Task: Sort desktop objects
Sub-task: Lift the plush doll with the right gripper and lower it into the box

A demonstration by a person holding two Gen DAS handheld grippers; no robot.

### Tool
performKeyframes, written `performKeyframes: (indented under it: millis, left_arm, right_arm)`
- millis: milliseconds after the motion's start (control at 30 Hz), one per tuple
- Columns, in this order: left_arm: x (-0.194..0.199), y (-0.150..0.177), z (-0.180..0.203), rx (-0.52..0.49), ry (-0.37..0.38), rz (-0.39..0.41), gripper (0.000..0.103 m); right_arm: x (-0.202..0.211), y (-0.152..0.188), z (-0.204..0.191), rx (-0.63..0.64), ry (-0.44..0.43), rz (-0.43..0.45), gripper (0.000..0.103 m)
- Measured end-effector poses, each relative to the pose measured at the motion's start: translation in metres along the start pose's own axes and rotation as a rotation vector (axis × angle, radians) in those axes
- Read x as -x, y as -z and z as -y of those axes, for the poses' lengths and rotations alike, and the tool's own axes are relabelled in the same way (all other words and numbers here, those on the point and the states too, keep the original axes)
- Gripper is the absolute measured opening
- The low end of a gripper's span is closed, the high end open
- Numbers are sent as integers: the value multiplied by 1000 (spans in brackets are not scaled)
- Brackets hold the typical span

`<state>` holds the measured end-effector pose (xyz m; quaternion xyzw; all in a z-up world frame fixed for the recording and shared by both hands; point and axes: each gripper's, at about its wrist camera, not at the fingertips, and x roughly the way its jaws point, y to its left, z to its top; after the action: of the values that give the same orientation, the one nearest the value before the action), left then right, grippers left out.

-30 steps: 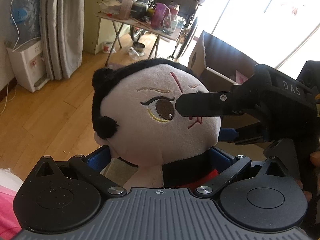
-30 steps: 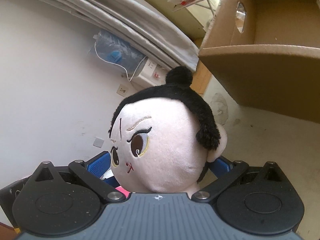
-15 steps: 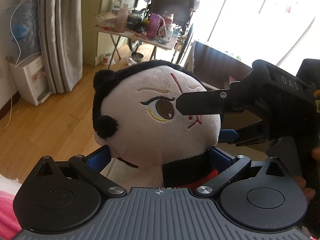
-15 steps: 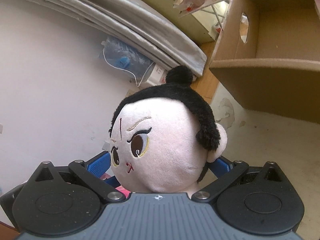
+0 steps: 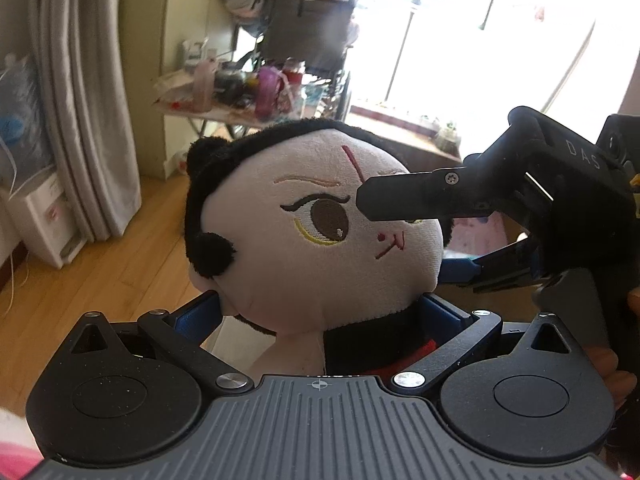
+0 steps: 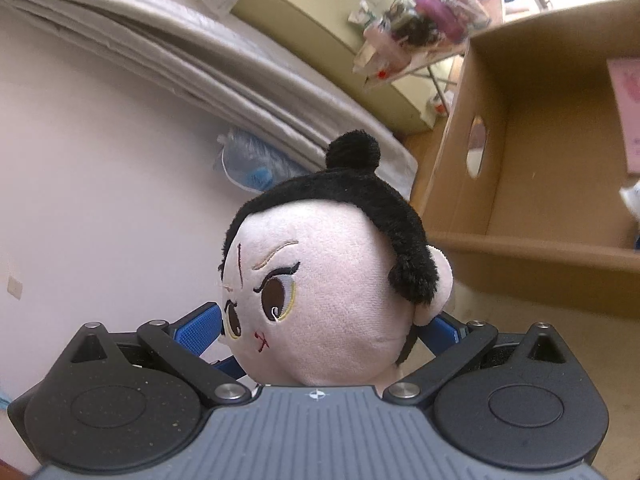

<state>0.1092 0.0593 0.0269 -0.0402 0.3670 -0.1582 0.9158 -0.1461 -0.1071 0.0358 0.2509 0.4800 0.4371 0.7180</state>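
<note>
A plush doll (image 5: 304, 240) with a pale face, black hair and a bun is held up in the air by both grippers. My left gripper (image 5: 320, 320) is shut on the doll at its neck, blue pads (image 5: 200, 314) on either side. My right gripper (image 5: 402, 234) comes in from the right, one black finger across the doll's face and the other below its cheek. The right wrist view has the doll's head (image 6: 332, 300) filling the space between the blue pads (image 6: 198, 330) of the right gripper (image 6: 320, 330), which is shut on it. An open cardboard box (image 6: 520, 140) stands just right of it.
A pink item (image 6: 632, 112) lies inside the box. Behind are a cluttered folding table (image 5: 224, 96), a wheelchair (image 5: 308, 40), a grey curtain (image 5: 80, 100), a white appliance (image 5: 40, 216) and wooden floor (image 5: 120, 248). A person's hand (image 5: 616, 364) holds the right gripper.
Both grippers have risen with the doll still held between them. The right wrist view now looks further into the cardboard box, and the left view has tilted up toward the window.
</note>
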Motion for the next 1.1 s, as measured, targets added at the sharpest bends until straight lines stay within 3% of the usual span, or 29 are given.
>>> performKeyframes:
  millis: [333, 667, 933, 1100]
  left_arm:
    - [-35, -51, 27, -62, 57, 3, 103]
    - [-112, -106, 66, -174, 121, -6, 103]
    - [-179, -108, 79, -239, 129, -77, 103]
    - [-209, -101, 76, -257, 110, -129, 103]
  right_arm:
    - [9, -55, 16, -21, 57, 71, 103]
    - [14, -122, 67, -72, 143, 167, 103]
    - [-10, -137, 125, -109, 224, 185, 103]
    - [-30, -138, 153, -165, 230, 162, 103]
